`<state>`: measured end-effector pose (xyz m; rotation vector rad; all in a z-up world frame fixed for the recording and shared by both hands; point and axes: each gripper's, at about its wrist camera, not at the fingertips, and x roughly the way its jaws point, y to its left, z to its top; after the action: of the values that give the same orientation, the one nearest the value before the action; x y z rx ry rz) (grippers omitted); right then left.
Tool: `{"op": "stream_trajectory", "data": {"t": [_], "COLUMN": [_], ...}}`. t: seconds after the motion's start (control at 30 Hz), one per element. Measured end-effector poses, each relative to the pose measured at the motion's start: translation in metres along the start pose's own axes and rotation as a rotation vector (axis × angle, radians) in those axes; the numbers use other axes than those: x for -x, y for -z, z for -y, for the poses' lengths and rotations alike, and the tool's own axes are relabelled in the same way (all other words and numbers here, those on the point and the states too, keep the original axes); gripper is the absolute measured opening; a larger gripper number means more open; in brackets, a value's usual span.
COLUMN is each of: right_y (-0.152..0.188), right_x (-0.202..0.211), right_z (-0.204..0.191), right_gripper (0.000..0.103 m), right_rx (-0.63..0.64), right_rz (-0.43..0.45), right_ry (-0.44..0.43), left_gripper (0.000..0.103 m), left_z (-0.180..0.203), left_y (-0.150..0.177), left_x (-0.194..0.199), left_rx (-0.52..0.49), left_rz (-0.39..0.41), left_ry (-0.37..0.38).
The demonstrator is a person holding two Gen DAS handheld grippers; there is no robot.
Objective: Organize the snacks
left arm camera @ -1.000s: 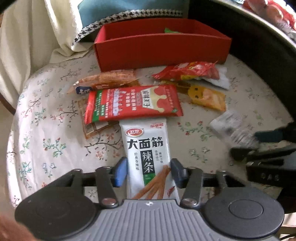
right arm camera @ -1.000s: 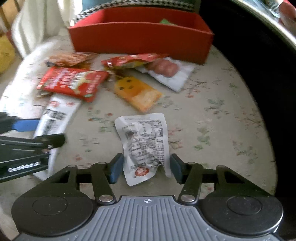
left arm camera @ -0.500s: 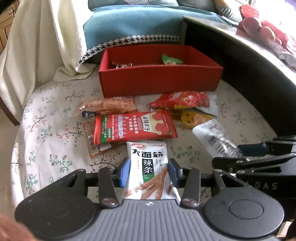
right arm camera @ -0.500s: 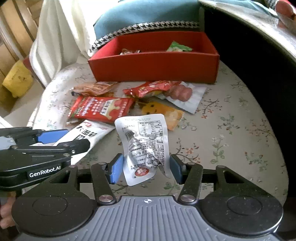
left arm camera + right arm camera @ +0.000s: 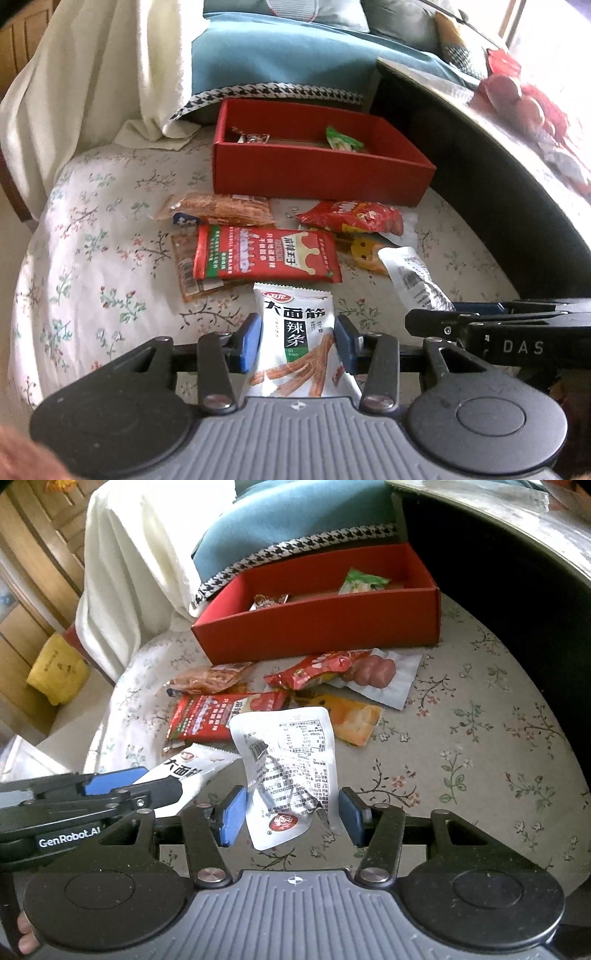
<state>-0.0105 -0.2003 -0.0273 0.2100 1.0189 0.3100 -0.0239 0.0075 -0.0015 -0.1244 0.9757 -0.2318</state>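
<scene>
My left gripper [image 5: 298, 341] clamps the white pack [image 5: 295, 332], jaws just closing; my right gripper [image 5: 291, 814] holds the silver pouch [image 5: 286, 764]. I'd carry both level to the red box [image 5: 317, 173], upper centre.

both packets [image 5: 295, 332] [image 5: 291, 771] lifted, left claw [image 5: 298, 341] tightening

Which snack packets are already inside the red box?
Two: the green packet at the red box's right end and a small clear-wrapped one at its left. All others lie outside.
</scene>
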Motion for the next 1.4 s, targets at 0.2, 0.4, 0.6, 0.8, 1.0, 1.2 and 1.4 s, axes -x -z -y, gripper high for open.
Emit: {"op": "stream_trajectory", "data": {"t": [0.2, 0.4, 0.6, 0.8, 1.0, 1.2, 1.4], "right_y": [0.001, 0.0, -0.002, -0.01, -0.025, -0.037, -0.05], "right_x": [0.0, 0.002, 0.004, 0.008, 0.016, 0.018, 0.02], "right_z": [0.001, 0.002, 0.002, 0.0, -0.006, -0.01, -0.009], "right_gripper": [0.062, 0.062, 0.062, 0.062, 0.062, 0.062, 0.062], "right_rx": [-0.01, -0.035, -0.049, -0.061, -0.051, -0.041, -0.046], "right_rz": [-0.006, 0.001, 0.016, 0.047, 0.105, 0.142, 0.184], "right_ry": [-0.011, -0.04, -0.069, -0.095, -0.106, -0.11, -0.12], "left_gripper": [0.037, 0.036, 0.036, 0.036, 0.036, 0.036, 0.036], "left_z": [-0.009, -0.023, -0.029, -0.029, -0.024, -0.022, -0.018], "left_y": [0.0, -0.005, -0.009, -0.018, -0.03, -0.043, -0.057], "left_x": [0.006, 0.01, 0.015, 0.018, 0.021, 0.02, 0.02], "left_rx": [0.056, 0.139, 0.183, 0.193, 0.173, 0.167, 0.164], "left_rz": [0.008, 0.024, 0.057, 0.09, 0.137, 0.174, 0.216], "left_ry": [0.035, 0.094, 0.12, 0.124, 0.096, 0.08, 0.076]}}
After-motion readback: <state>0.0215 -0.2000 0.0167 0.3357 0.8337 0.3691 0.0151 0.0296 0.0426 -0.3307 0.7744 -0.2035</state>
